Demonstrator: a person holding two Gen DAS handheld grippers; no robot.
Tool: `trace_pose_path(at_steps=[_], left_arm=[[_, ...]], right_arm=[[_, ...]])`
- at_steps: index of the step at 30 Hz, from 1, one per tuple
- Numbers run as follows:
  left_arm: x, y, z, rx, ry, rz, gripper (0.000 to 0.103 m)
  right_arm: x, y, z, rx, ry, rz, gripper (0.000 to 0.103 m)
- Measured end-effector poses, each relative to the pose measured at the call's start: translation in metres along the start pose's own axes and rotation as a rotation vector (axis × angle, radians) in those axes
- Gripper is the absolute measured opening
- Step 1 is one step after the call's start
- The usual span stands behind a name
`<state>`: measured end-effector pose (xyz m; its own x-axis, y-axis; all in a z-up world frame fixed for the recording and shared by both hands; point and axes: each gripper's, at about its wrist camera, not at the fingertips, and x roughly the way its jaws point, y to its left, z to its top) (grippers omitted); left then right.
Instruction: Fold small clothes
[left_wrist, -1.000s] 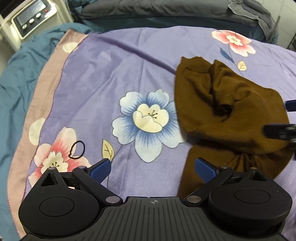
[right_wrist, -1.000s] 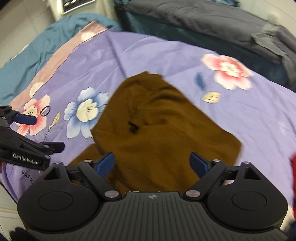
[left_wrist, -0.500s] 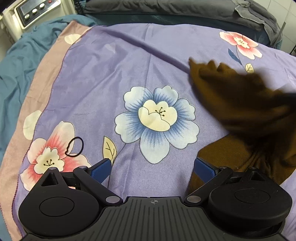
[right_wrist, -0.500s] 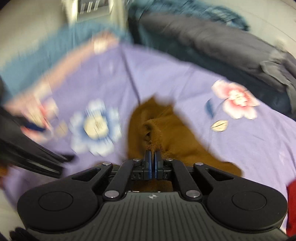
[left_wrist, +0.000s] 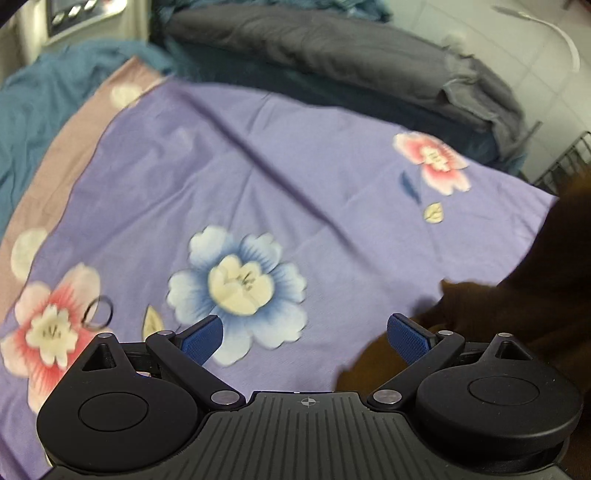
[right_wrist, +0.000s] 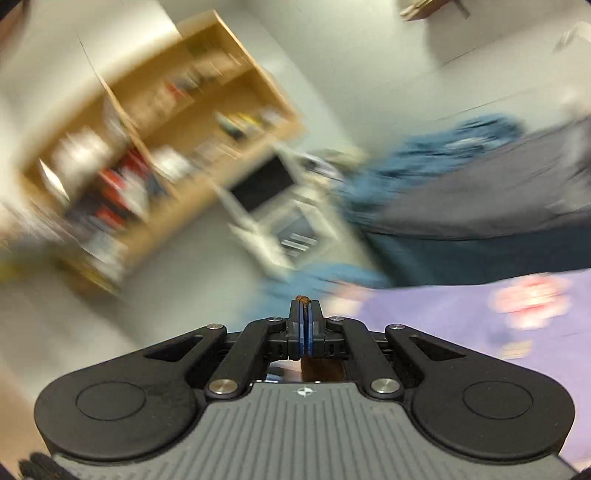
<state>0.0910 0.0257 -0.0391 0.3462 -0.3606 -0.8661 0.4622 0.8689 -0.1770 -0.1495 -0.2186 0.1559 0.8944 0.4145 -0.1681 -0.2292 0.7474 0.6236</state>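
The left gripper (left_wrist: 304, 334) is held low over the purple floral sheet (left_wrist: 295, 177), its 2 blue fingers (left_wrist: 201, 338) spread wide with nothing between them; the blue flower print (left_wrist: 238, 286) lies just ahead of the left finger; a black hair tie (left_wrist: 98, 312) rests left of that flower. The brown garment (left_wrist: 517, 321) is seen right of the flower, raised along the frame edge. The right gripper (right_wrist: 305, 325) is closed on a thin brown edge, apparently the garment (right_wrist: 304, 297); a blurred wooden bookshelf (right_wrist: 155, 147) is faced.
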Motion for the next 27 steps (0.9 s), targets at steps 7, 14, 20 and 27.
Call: trace_pose_path(at_steps=[7,14,20,27], left_arm=[[0.015,-0.037,-0.039,0.361,0.089,0.102,0.103],[0.030,-0.061,-0.057,0.481,0.102,0.071,0.103],[0.051,-0.081,-0.018,0.413,0.039,0.042,0.103],[0.092,-0.092,-0.037,0.474,0.137,0.020,0.103]], right_arm=[[-0.008,-0.042,-0.075,-0.088,0.686,-0.396,0.004],[0.004,-0.067,-0.117,0.055,0.617,-0.466,0.048],[0.077,-0.115,-0.141,-0.008,0.501,-0.654,0.068],[0.131,-0.157,-0.210,-0.068,0.671,-0.754,0.029]])
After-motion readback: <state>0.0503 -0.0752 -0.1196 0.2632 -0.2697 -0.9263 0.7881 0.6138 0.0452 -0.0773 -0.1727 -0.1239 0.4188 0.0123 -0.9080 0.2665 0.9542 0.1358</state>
